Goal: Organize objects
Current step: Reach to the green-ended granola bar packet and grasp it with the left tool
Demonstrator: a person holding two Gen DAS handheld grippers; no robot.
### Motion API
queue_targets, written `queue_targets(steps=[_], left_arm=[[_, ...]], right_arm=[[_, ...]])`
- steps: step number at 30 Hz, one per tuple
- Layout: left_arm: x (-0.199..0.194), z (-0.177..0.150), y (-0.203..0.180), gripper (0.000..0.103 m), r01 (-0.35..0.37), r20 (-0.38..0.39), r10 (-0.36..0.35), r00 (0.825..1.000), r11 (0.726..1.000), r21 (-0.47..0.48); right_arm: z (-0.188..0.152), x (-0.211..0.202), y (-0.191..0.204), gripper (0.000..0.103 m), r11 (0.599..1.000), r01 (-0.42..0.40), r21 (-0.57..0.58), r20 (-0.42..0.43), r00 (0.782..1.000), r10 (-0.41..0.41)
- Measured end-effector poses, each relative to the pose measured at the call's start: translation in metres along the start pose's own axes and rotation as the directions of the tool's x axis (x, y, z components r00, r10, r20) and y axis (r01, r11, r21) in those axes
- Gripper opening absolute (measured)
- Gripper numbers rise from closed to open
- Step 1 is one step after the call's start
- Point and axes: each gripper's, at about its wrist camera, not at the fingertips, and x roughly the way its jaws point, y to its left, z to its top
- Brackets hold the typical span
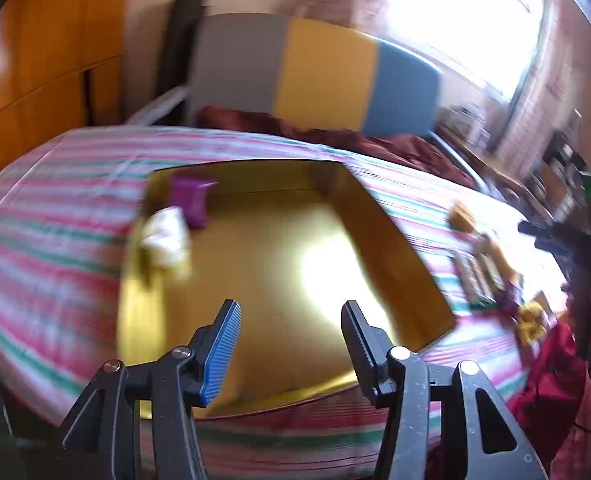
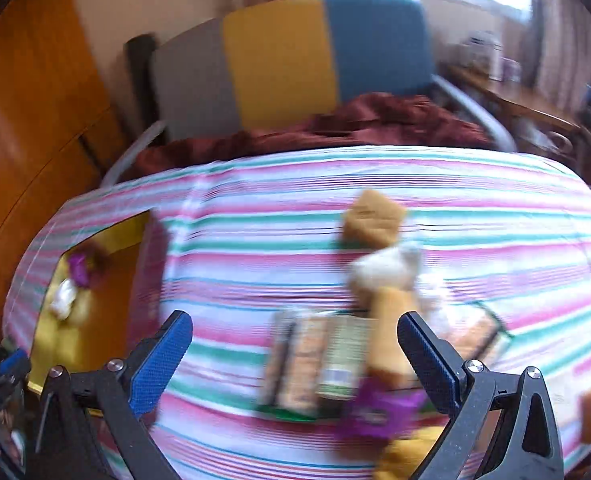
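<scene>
On the striped bed (image 2: 295, 208), my left claw (image 1: 291, 312) hangs half-spread and empty over the gold tray (image 1: 391, 232) holding a purple packet (image 1: 191, 200) and white wrapper (image 1: 167, 236), while my right claw (image 2: 295, 328) gapes wide, empty, above the blurred snack pile (image 2: 335, 356).

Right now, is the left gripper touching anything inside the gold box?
Apart. The left wrist view shows the left gripper open over bare gold box floor, nothing between its pads.
</scene>
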Motion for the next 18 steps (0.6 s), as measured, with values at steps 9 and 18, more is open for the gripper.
queue_targets(steps=[9,18], left_arm=[[0.020,0.008,-0.134,0.053,0.213,-0.075,-0.200,0.977,0.937,0.278],[0.093,0.005,-0.224,0.053,0.272,-0.229,-0.202,0.952,0.903,0.332]], right_arm=[[-0.026,-0.012,-0.141,0.103,0.839,-0.035,0.543,0.091,0.996,-0.018],[-0.022,-0.008,-0.124,0.103,0.858,-0.132,0.495,0.110,0.990,0.089]])
